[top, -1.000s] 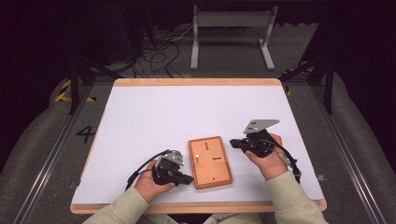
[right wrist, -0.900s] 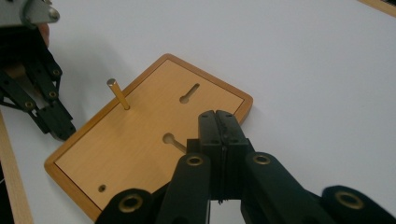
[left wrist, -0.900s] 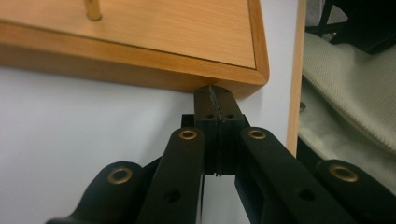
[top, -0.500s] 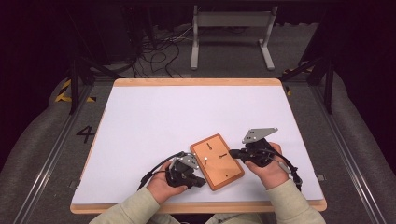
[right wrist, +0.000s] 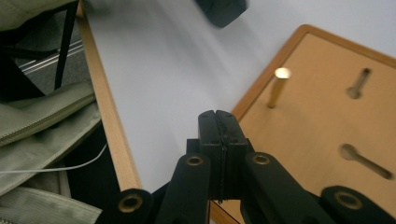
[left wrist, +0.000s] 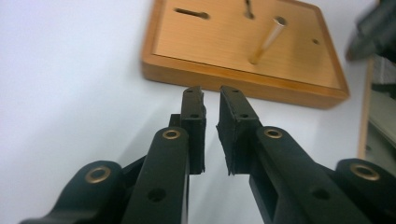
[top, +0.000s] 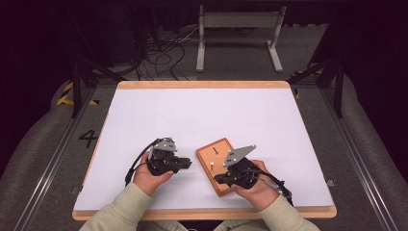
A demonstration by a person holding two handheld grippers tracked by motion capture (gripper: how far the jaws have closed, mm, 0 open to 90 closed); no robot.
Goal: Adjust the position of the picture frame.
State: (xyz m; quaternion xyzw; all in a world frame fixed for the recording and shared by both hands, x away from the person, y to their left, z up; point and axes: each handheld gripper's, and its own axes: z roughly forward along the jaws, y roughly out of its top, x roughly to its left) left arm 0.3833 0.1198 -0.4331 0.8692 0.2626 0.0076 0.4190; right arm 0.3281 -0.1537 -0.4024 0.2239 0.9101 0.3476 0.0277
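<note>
Wooden board with upright peg, skewed near the desk's front edge, right of centre.

The wooden board (top: 219, 166) is seen lying flat on the desk (top: 202, 115), its long axis running diagonally toward the front-right corner; a brass peg (left wrist: 267, 41) stands upright in it. The right gripper (top: 220, 180) is placed over the board's near corner, jaws pressed together on nothing. The left gripper (left wrist: 211, 100) is held just left of the board, pointed at its long side, jaws slightly apart after just opening, nothing between them. The right gripper is judged nearer.
</note>
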